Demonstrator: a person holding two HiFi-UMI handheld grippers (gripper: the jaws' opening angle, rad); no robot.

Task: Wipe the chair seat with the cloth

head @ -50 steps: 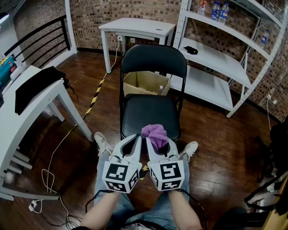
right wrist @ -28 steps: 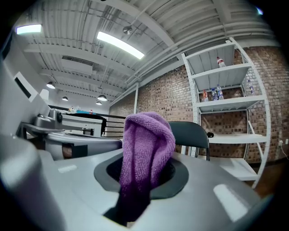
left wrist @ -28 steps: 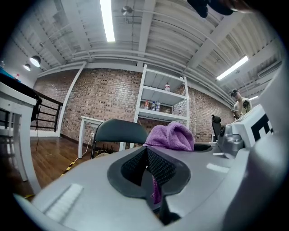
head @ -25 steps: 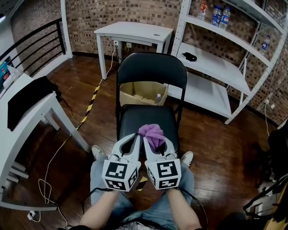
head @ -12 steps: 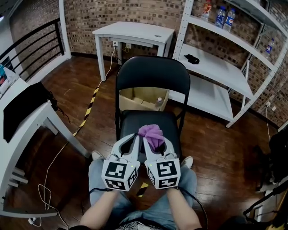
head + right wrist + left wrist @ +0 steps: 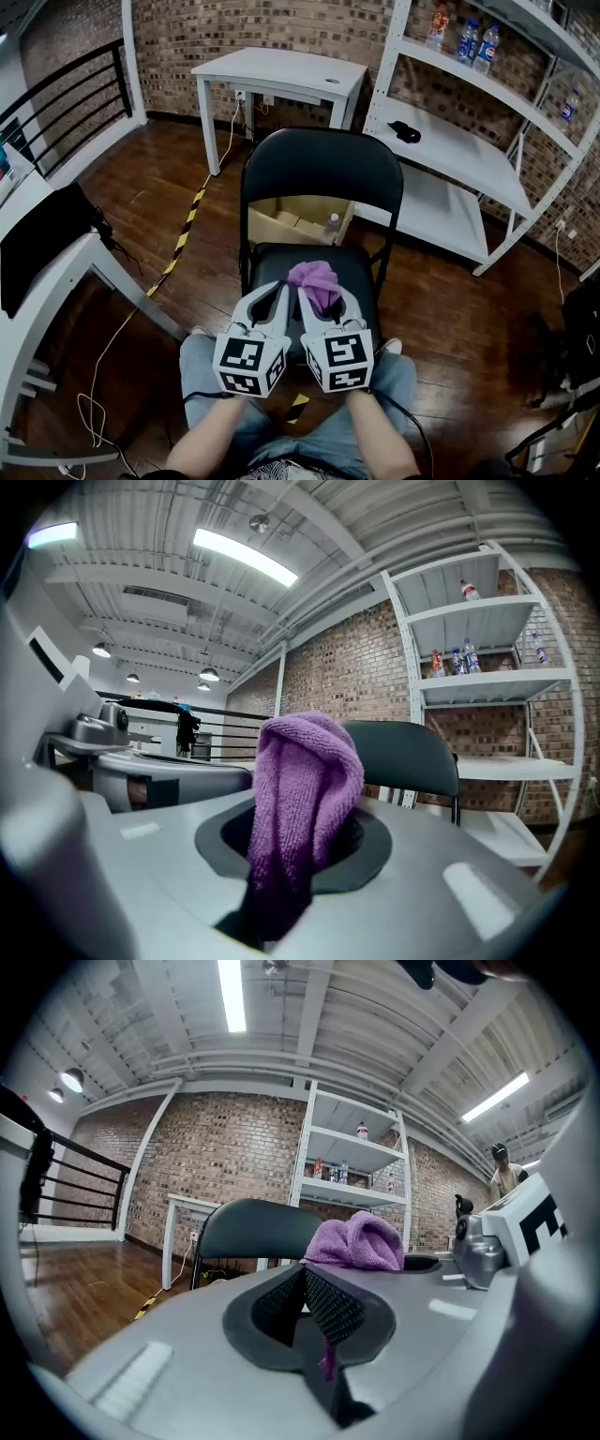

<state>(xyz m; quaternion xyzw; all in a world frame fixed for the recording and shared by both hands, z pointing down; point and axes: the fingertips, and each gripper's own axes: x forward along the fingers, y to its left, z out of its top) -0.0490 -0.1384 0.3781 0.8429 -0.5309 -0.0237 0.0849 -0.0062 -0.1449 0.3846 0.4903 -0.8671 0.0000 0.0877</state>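
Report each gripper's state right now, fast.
Left gripper: shut, jaws together, only a stray purple thread caught between them.
Right gripper: shut on the purple cloth.

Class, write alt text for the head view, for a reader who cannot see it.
The right tool grips a purple cloth in front of a black chair; the left tool, shut, sits beside it. White shelves stand behind.

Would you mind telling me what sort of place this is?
Likely a workshop or storeroom: bare brick walls, white metal shelving holding bottles, and a white table behind the chair.
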